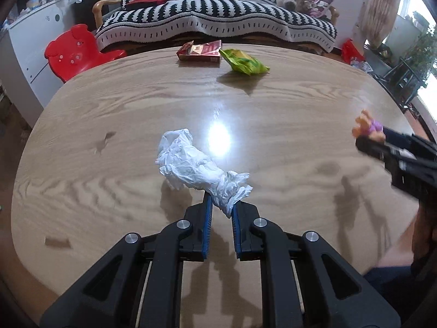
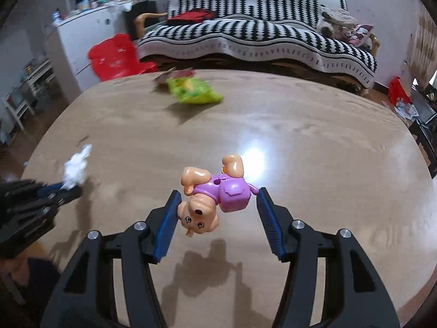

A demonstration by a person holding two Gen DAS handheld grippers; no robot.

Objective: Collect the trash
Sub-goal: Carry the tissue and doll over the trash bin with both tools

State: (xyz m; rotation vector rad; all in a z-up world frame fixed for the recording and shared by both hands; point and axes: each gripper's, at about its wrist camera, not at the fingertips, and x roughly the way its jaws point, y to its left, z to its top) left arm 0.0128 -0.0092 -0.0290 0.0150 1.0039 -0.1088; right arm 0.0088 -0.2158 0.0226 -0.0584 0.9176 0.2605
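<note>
Left tongs point(image 1: 221, 205): clenched on the tail of a crumpled white tissue point(image 1: 188, 164), most of which sticks out ahead of the pads, above the table point(image 1: 82, 125).
Right tongs point(image 2: 217, 213): grasping a small toy dog point(image 2: 211, 194) in a purple top, head down; the left pad presses its head, the right pad seems to meet only a thin purple tab at its back.
Toy: clear of the table, its shadow lying below it on the wood.
Still to collect: a green wrapper point(image 1: 244, 62) and a red box point(image 1: 199, 52), touching each other at the far edge, well apart from both tongs.
Small scrap point(image 1: 57, 242): a tan bit near the left edge, nature unclear.
Bin: none in either view, so where the trash goes cannot be told.
Risk, tissue: held by one thin end, it could slip or tear free if swung fast.
Risk, toy: a lopsided hold on smooth, rounded plastic; it may pivot or drop and bounce off the table.
Risk, sorting: the toy looks like no trash; binning it would be an error.
Risk, view: the right view is blurred, so contact is harder to judge.
</note>
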